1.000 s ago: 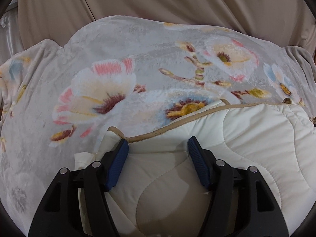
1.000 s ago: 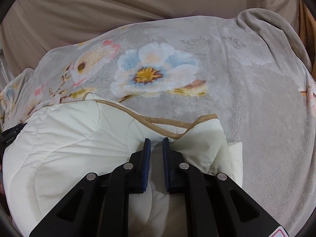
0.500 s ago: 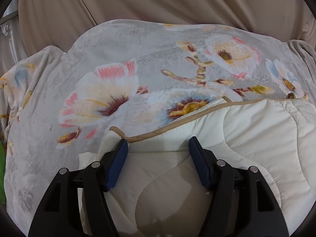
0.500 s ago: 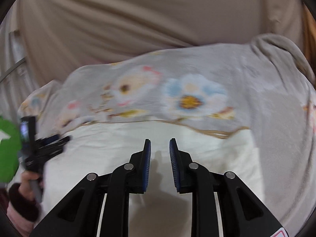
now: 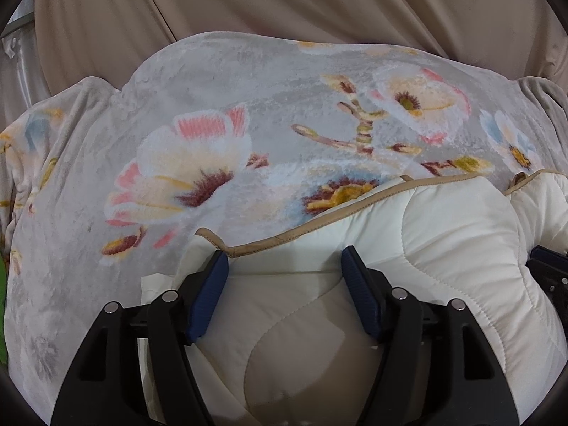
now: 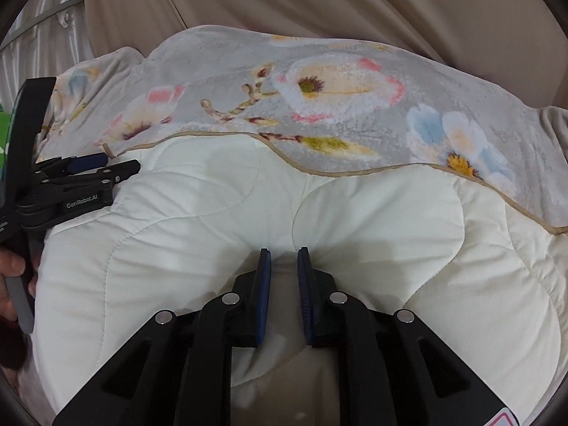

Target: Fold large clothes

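A cream quilted garment with tan trim point(image 5: 443, 234) lies folded on a grey floral blanket point(image 5: 220, 113); it fills the lower part of the right wrist view point(image 6: 213, 213). My left gripper point(image 5: 284, 259) is open, its fingers resting on the garment's left end just behind the trimmed edge. It also shows at the left of the right wrist view point(image 6: 88, 167). My right gripper point(image 6: 284, 252) presses down into the middle of the garment, its jaws a narrow gap apart with puffed fabric bulging around the tips. Whether fabric is pinched between them I cannot tell.
The floral blanket point(image 6: 319, 81) covers a raised surface, with beige drapery point(image 5: 284, 0) behind it. A white paper-like sheet point(image 5: 156, 284) pokes out under the garment's left end. A hand point(image 6: 10, 269) holds the left gripper's handle.
My right gripper has swung left and come down onto the garment's middle, its jaws slightly wider than a second ago. The left gripper has stayed open at the left end.
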Motion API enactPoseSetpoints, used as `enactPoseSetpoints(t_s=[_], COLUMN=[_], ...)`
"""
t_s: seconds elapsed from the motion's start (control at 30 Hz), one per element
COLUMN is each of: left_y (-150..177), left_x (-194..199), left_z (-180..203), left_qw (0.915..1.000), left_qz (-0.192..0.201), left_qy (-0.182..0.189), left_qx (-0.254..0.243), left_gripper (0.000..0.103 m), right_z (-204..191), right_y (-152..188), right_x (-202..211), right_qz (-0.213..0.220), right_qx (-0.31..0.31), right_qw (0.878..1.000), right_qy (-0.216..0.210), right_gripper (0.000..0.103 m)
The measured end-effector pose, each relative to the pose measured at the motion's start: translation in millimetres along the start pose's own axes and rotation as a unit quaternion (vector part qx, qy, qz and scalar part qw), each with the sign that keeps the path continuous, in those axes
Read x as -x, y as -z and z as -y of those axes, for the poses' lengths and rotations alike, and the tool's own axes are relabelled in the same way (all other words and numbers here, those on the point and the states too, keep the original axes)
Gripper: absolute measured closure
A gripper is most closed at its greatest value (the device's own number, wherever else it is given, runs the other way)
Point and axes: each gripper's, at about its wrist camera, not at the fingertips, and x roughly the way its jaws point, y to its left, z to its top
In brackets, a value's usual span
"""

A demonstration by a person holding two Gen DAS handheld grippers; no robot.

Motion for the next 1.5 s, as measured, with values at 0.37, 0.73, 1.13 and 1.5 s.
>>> enactPoseSetpoints(t_s=[0.37, 0.73, 1.13, 1.5], left_y=[55.2, 117.5, 27.5, -1.1], left_x=[131.5, 96.8, 228.2, 286.4], left_z=[-72.0, -77.8, -8.7, 121.6], left_qw=[0.9918, 0.9651, 0.9642, 0.9341], left_qz=[0.030, -0.045, 0.133, 0.169], left_qy=[0.072, 0.159, 0.211, 0.308], left_qx=[0.102, 0.204, 0.091, -0.063], left_gripper=[0.007, 0.010, 0.086, 0.089], right_z=[-3.1, -24.9, -21.4, 16.7], right_y=[26.3, 57.2, 60.9, 129.7], right_x=[72.3, 44.4, 41.9, 107.9], right_qz=[-0.022, -0.036, -0.019, -0.040], right_qx=[-0.047, -0.012, -0.025, -0.133], right_qw=[0.992, 0.994, 0.994, 0.969], right_qy=[-0.117, -0.104, -0.105, -0.202], right_gripper=[0.088, 0.089, 0.089, 0.090])
